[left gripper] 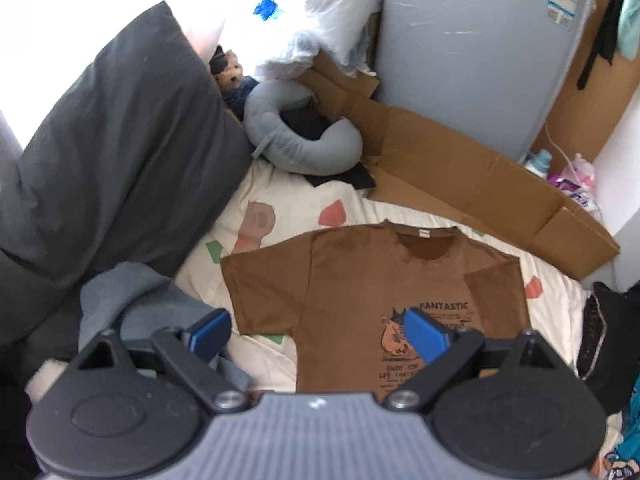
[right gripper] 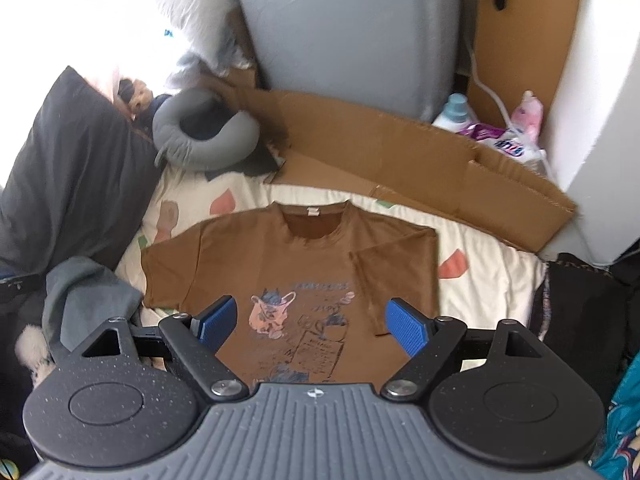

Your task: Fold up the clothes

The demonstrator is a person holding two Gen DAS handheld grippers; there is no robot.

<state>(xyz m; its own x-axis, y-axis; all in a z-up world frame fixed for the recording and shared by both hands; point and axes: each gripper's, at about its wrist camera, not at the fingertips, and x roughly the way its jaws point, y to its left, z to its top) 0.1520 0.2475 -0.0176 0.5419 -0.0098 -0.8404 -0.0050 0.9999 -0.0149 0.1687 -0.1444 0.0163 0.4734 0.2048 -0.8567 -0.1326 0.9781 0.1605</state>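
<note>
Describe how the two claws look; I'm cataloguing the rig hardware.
Both match: the left claw and right claw have blue textured pads on black angular linkage arms with silver pivot bolts, round black discs on either side, and a grey ribbed body. No cables or sleeves show.

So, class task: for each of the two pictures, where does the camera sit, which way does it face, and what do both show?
Left wrist: rides the left gripper, looking forward and down at the brown T-shirt; its own open blue fingers show.
Right wrist: rides the right gripper, facing the same T-shirt more centrally; open fingers show.
Shared: T-shirt, grey neck pillow, cardboard.
</note>
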